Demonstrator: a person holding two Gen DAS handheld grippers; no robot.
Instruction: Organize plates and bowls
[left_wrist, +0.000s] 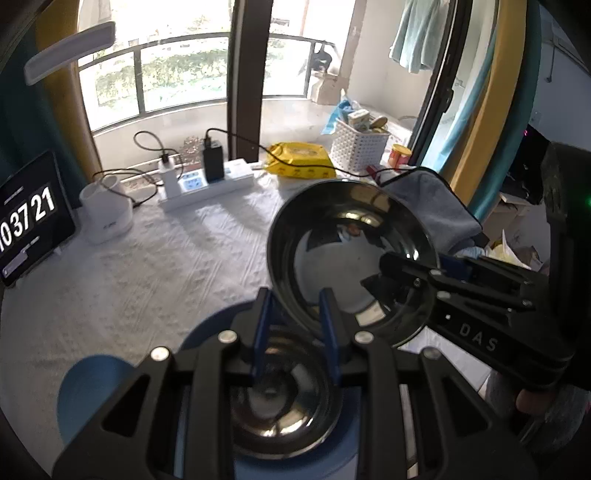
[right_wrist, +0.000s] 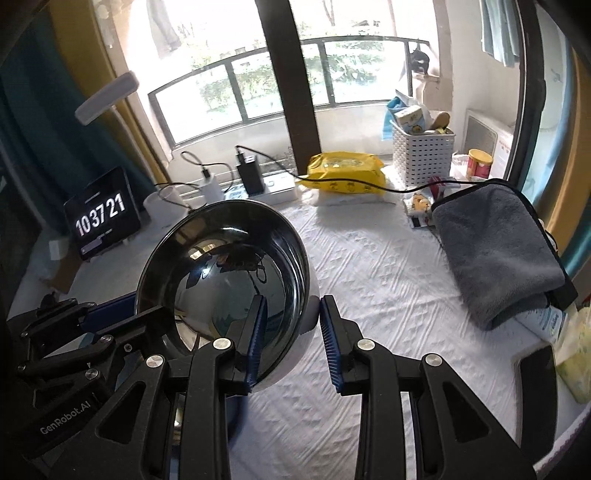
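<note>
The white table cloth lies under everything. My two grippers hold a shiny metal bowl tilted above it. My right gripper pinches its rim. My left gripper looks nearly closed on the other edge, I think. Below sits another bowl on a blue plate.

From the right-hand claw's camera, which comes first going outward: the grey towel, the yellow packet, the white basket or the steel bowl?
1. Steel bowl: its rim sits between the right gripper's fingers, on the left.
2. Grey towel: folded, at the right on the table.
3. Yellow packet: mid-table, towards the window.
4. White basket: just beyond the packet, to its right.
</note>
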